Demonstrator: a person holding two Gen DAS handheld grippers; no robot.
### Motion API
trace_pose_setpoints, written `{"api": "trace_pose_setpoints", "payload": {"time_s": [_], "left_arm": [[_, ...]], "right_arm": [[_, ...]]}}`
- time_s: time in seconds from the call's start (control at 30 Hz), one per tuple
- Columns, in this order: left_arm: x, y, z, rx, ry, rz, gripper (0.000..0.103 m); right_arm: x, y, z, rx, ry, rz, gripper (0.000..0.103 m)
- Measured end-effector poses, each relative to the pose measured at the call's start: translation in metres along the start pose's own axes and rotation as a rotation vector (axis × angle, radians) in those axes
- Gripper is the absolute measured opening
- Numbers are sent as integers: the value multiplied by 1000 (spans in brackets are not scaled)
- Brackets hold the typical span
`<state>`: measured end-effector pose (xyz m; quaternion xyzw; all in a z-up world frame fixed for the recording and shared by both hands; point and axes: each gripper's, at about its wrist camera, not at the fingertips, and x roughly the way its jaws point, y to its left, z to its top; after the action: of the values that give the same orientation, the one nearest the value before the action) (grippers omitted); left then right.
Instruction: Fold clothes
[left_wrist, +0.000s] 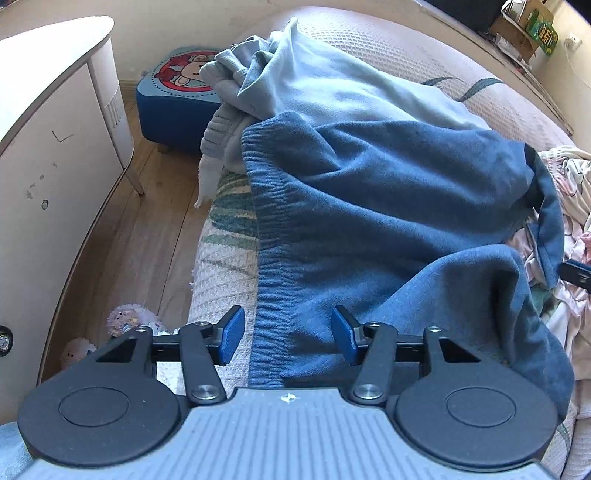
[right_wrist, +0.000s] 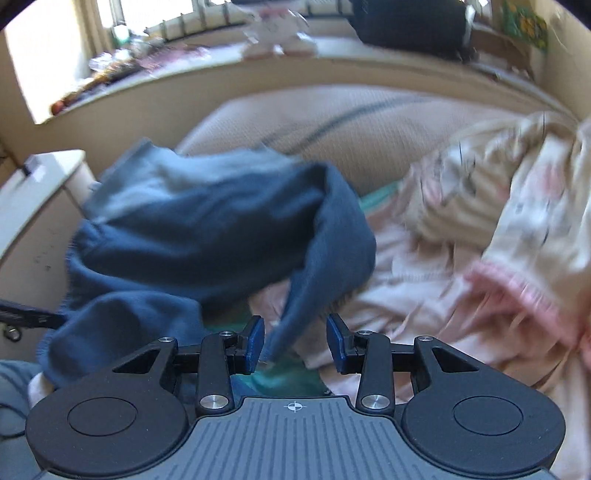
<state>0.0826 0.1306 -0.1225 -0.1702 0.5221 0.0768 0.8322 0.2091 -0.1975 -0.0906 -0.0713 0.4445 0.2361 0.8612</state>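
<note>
Sweatpants (left_wrist: 388, 206) are spread across the bed (left_wrist: 406, 48), another garment (left_wrist: 332, 85) behind them, clothes pile (right_wrist: 498, 229) to their right, cabinet (left_wrist: 48, 147) and stool (left_wrist: 177, 107) left on the floor.

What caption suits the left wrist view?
Open left gripper hovering at the ribbed hem of a dark blue sweatshirt on the bed.

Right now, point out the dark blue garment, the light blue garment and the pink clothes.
dark blue garment (left_wrist: 388, 206): left wrist view, on its wrinkled middle.
light blue garment (left_wrist: 332, 88): left wrist view, on its smooth upper part.
pink clothes (right_wrist: 424, 280): right wrist view, on the pale pink fabric, blurred.
</note>
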Motion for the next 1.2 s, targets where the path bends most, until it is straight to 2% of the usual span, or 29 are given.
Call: {"api": "trace_pose_setpoints", "payload": {"time_s": [0.07,0.1,0.13,0.23,0.37,0.5,0.57,0.6,0.7,0.8,1.0,1.2], "left_arm": [[1,2,-1,-6,3,2,51],[1,3,-1,-10,4,2,51],[1,3,-1,-11,4,2,51],[2,0,-1,2,3,5,51],[2,-4,-2,23,2,1,51],[3,-1,-2,14,6,-5,52],[4,-1,-2,11,10,-5,52],[5,-1,-2,12,11,-5,52],[5,-2,-3,18,11,-1,52],[6,-1,-2,14,13,1,54],[8,-5,-3,30,23,11,55],[4,-7,-5,36,26,-15,57]], "right_arm": [[10,-2,0,12,17,-17,30],[11,-1,1,-2,19,-31,8],[8,-1,4,-12,21,-54,4],[-11,-4,18,-44,-37,-134,3],[-38,-27,44,-37,-100,-235,3],[-50,-58,63,23,-136,-352,4],[-51,-74,69,60,-159,-383,5],[-50,-82,70,82,-176,-384,6],[-52,-90,71,66,-212,-435,24],[-58,-88,69,34,-223,-468,24],[-76,-78,59,22,-244,-402,24],[-73,-55,32,2,-188,-268,24]]}}
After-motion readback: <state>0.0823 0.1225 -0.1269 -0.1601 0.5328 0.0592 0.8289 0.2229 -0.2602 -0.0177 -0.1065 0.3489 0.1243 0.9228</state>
